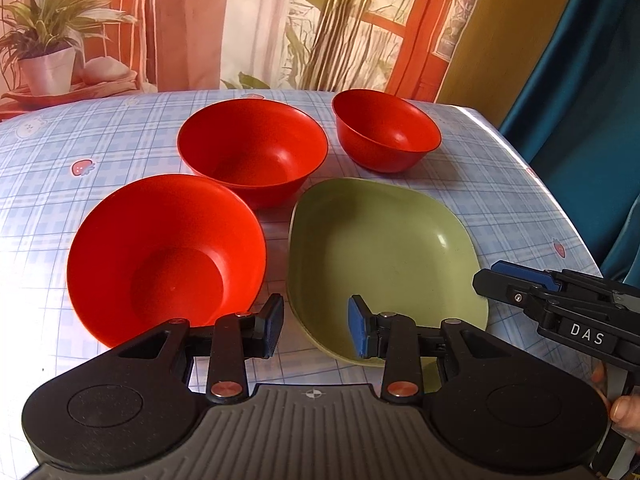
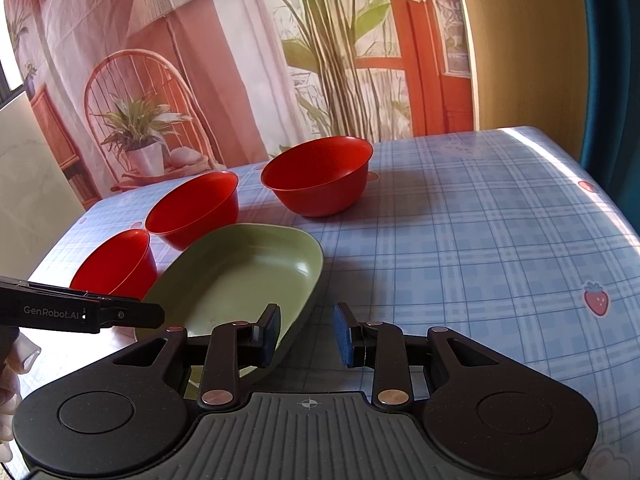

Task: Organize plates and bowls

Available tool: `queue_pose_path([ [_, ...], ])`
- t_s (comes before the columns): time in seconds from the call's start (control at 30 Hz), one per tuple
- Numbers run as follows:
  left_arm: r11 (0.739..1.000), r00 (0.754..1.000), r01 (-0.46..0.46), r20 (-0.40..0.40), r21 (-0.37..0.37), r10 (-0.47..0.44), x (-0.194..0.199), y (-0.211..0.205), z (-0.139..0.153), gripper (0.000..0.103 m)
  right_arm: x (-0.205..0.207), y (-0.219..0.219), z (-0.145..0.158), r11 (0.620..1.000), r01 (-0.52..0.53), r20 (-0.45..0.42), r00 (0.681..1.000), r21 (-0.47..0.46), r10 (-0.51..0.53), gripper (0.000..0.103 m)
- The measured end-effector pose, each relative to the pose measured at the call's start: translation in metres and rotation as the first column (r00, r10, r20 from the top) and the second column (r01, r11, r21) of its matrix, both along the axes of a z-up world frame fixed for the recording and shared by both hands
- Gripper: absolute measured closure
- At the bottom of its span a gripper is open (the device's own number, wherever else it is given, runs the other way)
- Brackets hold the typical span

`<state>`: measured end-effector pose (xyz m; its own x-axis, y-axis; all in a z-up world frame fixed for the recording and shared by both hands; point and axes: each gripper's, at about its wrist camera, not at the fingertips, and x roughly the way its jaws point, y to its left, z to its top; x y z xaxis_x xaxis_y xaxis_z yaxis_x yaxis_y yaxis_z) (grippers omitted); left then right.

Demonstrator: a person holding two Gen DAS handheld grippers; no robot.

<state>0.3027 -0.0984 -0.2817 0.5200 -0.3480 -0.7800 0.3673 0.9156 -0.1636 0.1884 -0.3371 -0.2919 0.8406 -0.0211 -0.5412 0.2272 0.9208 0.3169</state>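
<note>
Items: 3 red bowls (image 1: 252, 152) and green dish (image 1: 384, 256) sat apart on table (image 1: 120, 128) | left gripper (image 1: 316, 324) and right gripper (image 2: 306, 332): fingers apart, empty | handling: likely light, stiff, slick plastic; grip at rim.

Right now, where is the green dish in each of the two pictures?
Left wrist view: green dish lies lower middle-right, just beyond the left gripper.
Right wrist view: it lies lower left of centre, by the right gripper.
Shared landmark: the small red bowl, farthest back.
</note>
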Motion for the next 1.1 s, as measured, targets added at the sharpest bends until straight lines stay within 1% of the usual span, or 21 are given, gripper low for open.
queue_pose_path([
  [0.07, 1.0, 1.0, 0.007, 0.006, 0.006, -0.007, 0.002, -0.002, -0.001, 0.068, 0.002, -0.002, -0.003, 1.0, 0.0, -0.002, 1.0, 0.02, 0.0, 0.075],
  [0.13, 1.0, 1.0, 0.015, 0.002, -0.006, -0.015, 0.004, -0.003, -0.001, 0.079, 0.005, -0.003, -0.006, 0.999, -0.007, -0.007, 1.0, 0.032, 0.007, 0.077],
  [0.17, 1.0, 1.0, 0.016, 0.0, -0.015, -0.016, 0.004, -0.003, -0.001, 0.08, 0.006, -0.003, -0.007, 0.999, -0.009, -0.008, 1.0, 0.038, 0.009, 0.082],
  [0.2, 1.0, 1.0, 0.011, 0.005, -0.014, -0.011, 0.004, -0.003, 0.001, 0.081, 0.006, -0.002, -0.006, 0.999, 0.001, -0.009, 1.0, 0.036, 0.0, 0.083],
  [0.27, 1.0, 0.999, 0.01, 0.033, -0.007, -0.01, 0.001, -0.004, 0.007, 0.08, 0.003, -0.001, -0.002, 1.0, 0.005, 0.018, 1.0, 0.031, -0.006, 0.084],
  [0.43, 0.999, 0.995, 0.022, 0.098, -0.043, -0.017, -0.006, -0.004, 0.032, 0.08, -0.005, -0.001, 0.017, 1.0, 0.026, 0.071, 0.997, 0.006, -0.026, 0.084],
  [0.57, 0.998, 0.988, 0.042, 0.151, -0.048, -0.034, -0.019, -0.005, 0.051, 0.08, -0.016, 0.001, 0.034, 0.999, 0.034, 0.103, 0.994, -0.015, -0.032, 0.084],
  [0.67, 0.996, 0.983, 0.062, 0.174, -0.057, -0.052, -0.032, -0.001, 0.06, 0.079, -0.028, 0.006, 0.043, 0.999, 0.032, 0.115, 0.993, -0.029, -0.029, 0.084],
  [0.83, 0.994, 0.981, 0.098, 0.171, -0.046, -0.089, -0.059, 0.001, 0.065, 0.079, -0.053, 0.018, 0.05, 0.999, 0.027, 0.111, 0.994, -0.039, -0.023, 0.084],
  [1.03, 0.992, 0.983, 0.114, 0.149, -0.054, -0.105, -0.092, 0.009, 0.061, 0.079, -0.081, 0.039, 0.046, 0.999, 0.018, 0.079, 0.997, -0.038, -0.015, 0.084],
  [1.07, 0.992, 0.984, 0.115, 0.146, -0.057, -0.106, -0.098, 0.011, 0.061, 0.079, -0.086, 0.043, 0.045, 0.999, 0.015, 0.072, 0.997, -0.038, -0.012, 0.084],
  [1.1, 0.991, 0.984, 0.119, 0.143, -0.063, -0.109, -0.103, 0.012, 0.061, 0.076, -0.09, 0.047, 0.044, 0.999, 0.012, 0.066, 0.998, -0.038, -0.009, 0.084],
])
